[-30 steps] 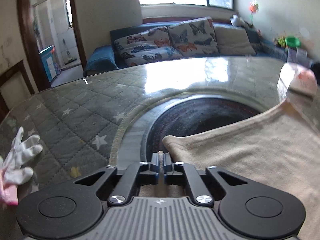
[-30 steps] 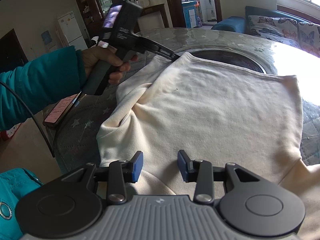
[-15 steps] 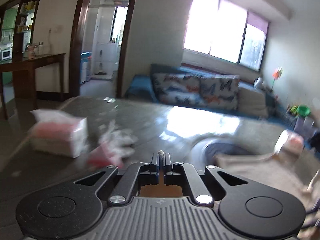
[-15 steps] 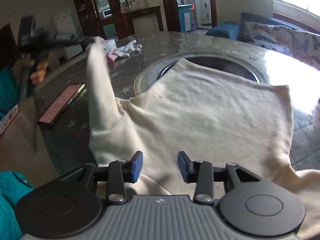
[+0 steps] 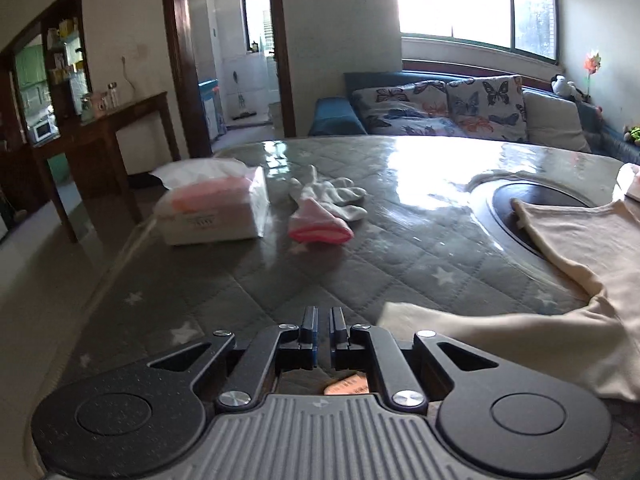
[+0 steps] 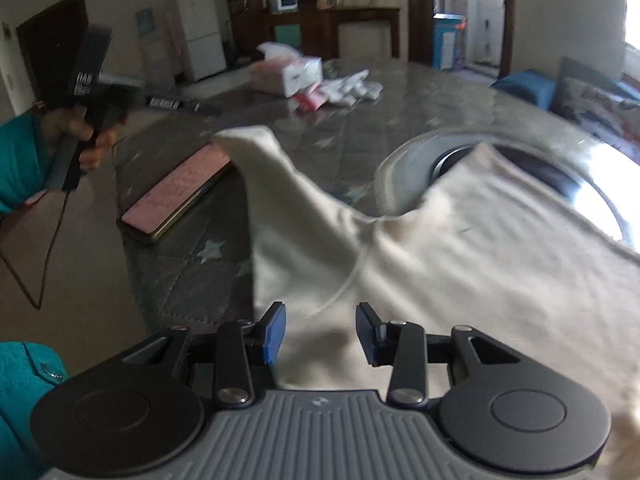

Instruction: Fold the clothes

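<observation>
A cream garment [image 6: 460, 248] lies spread on the round table, its sleeve [image 6: 264, 168] stretched out to the left. In the left wrist view the sleeve end [image 5: 500, 332] lies just right of my left gripper [image 5: 323, 322], which is shut and empty with a thin gap between the pads. In the right wrist view the left gripper [image 6: 204, 108] is held above the table's left edge, apart from the sleeve. My right gripper [image 6: 320, 330] is open and empty, just above the garment's near part.
A pink-cased phone [image 6: 180, 192] lies left of the sleeve. A tissue pack [image 5: 216, 210] and white-and-pink gloves [image 5: 326, 212] lie further back on the quilted table cover [image 5: 248, 280]. A dark round inset [image 5: 532, 204] sits at the table's centre.
My left gripper lifted the sleeve out to the left, let it go and moved back off it. The sleeve has dropped onto the table. The right gripper stayed open over the garment.
</observation>
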Demonstrator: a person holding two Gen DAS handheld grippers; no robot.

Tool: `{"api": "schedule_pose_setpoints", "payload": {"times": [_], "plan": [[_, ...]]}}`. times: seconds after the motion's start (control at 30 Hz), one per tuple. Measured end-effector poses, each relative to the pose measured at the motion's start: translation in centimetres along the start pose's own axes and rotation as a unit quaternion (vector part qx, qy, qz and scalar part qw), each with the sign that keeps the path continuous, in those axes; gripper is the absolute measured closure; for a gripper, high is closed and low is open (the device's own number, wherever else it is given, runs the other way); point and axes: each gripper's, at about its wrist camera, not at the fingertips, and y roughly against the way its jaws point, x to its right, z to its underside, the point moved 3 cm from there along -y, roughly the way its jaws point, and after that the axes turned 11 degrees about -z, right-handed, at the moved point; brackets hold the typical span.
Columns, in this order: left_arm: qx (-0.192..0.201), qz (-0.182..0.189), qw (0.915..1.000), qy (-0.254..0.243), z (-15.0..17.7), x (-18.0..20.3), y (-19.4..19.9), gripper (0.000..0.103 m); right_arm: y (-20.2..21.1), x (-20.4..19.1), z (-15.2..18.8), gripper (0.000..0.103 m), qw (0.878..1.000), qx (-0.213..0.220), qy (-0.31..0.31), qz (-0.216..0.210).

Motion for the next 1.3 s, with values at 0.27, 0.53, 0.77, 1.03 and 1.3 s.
{"api": "schedule_pose_setpoints", "payload": {"times": [0.27, 0.53, 0.77, 1.03, 1.3], "plan": [[-0.008, 0.165, 0.9863, -0.002, -1.4, 8.0, 1.5, 0.095, 1.4, 0.9, -0.3, 0.065, 1.0, 0.01, -0.012, 0.015], [-0.036, 0.304, 0.951, -0.043, -0.7, 19.2, 2.0, 0.095, 5.1, 6.0, 1.1, 0.065, 0.992, 0.03, -0.075, 0.092], [-0.082, 0.288, 0.9524, -0.055, 0.5, 20.9, -0.7, 0.095, 8.2, 11.1, 3.8, 0.065, 0.977, 0.037, -0.142, 0.153], [-0.093, 0.287, 0.9526, -0.038, -1.1, 19.8, -1.1, 0.092, 10.6, 15.1, 2.9, 0.065, 0.97, 0.05, -0.151, 0.182], [-0.106, 0.284, 0.952, -0.047, -1.4, 21.5, -2.8, 0.09, 7.9, 22.2, -0.2, 0.065, 0.962, 0.047, -0.171, 0.208]]}}
